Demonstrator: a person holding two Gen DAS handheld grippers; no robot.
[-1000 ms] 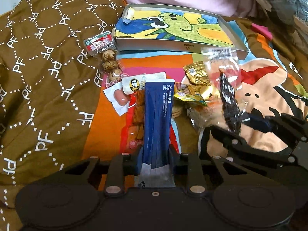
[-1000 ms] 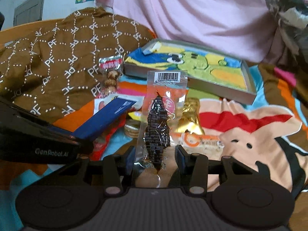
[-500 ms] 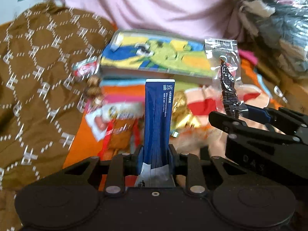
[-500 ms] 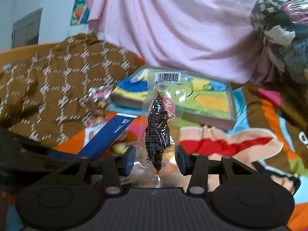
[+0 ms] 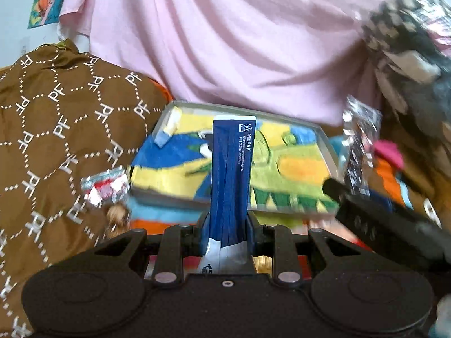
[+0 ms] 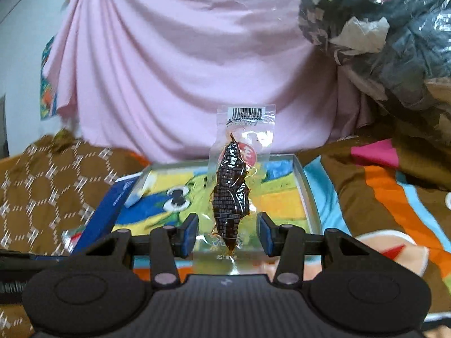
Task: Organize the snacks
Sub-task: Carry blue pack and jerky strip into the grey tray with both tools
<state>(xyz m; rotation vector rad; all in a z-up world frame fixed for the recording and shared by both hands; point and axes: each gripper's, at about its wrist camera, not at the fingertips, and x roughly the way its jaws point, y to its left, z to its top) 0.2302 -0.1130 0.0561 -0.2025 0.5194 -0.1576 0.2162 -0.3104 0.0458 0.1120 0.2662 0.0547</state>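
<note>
Now both grippers have lifted toward the tray: left gripper pinching blue sachet, right gripper holding clear snack pack, drop-off likely next.

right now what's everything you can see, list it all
blue packet: 1, dark blue, upright in the left claw
clear packet: 1, see-through with a dark brown snack, between the right claw's pads
tray: 1, grey rim, cartoon picture inside, on the bed ahead
small packet: 1, red and white, left of the tray, blurred
brown blanket: 1, white letter pattern, left
pink cloth: 1, hanging behind
striped blanket: 1, many colours, right
left claw: black, shut on the blue packet
right claw: black with blue pads, holding the clear packet
</note>
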